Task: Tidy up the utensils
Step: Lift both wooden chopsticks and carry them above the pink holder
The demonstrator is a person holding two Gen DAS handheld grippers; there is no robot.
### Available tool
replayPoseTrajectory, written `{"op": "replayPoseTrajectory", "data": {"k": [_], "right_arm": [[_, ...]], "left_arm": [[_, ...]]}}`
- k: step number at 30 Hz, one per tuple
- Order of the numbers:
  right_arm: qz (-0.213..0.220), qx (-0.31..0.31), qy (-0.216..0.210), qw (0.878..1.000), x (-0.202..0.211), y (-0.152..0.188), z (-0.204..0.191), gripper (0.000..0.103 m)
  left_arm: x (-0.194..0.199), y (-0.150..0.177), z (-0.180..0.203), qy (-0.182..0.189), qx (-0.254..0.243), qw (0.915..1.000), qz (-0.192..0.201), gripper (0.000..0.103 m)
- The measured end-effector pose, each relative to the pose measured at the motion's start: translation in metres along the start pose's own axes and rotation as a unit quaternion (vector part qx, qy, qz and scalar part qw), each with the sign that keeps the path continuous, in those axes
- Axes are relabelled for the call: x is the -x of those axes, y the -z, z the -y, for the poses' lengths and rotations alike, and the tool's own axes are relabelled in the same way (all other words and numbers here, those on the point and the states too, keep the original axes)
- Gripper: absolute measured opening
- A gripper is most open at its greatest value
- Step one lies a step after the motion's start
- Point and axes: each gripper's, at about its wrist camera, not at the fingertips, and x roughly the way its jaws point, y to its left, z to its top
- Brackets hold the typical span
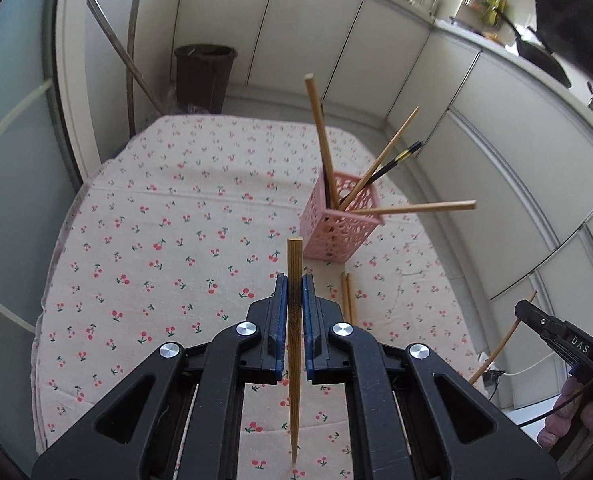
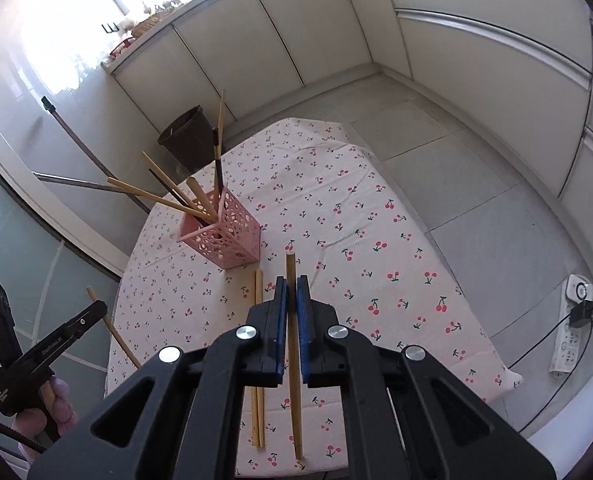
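Above the cherry-print bench [image 1: 144, 216], each gripper clenches one bamboo chopstick: left gripper [image 1: 294, 286] on its chopstick [image 1: 295, 360], right gripper [image 2: 292, 288] on another [image 2: 293, 360]. Two more chopsticks [image 2: 258, 360] lie beside them, near the pink basket [image 2: 226, 236] holding several.

Black claw [image 1: 294, 292] frames, blue pads [image 1: 281, 320], round silver screws [image 1: 246, 328], white lettering.

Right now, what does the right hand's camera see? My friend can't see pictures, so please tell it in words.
The right gripper is shut on one wooden chopstick above a table with a cherry-print cloth. Two more chopsticks lie side by side on the cloth, and a pink basket behind them holds several chopsticks. The left gripper, at the left edge, also holds a chopstick.
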Motion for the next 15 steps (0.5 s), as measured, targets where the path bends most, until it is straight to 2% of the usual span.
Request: {"op": "replayPoseTrajectory", "data": {"k": [7, 10, 15], "right_arm": [[0.030, -0.006, -0.017, 0.999, 0.041, -0.004, 0.003, 0.005], [0.051, -0.015, -0.025, 0.998, 0.057, -0.020, 0.007, 0.005], [0.107, -0.037, -0.034, 0.993, 0.083, -0.071, 0.007, 0.005]], "left_arm": [[0.052, -0.007, 0.002, 0.008, -0.002, 0.9983, 0.057, 0.006], [0.073, -0.028, 0.009, 0.012, -0.003, 0.9959, 0.090, 0.006], [0.092, -0.078, 0.029, 0.017, -0.010, 0.9900, 0.140, 0.006]]}}
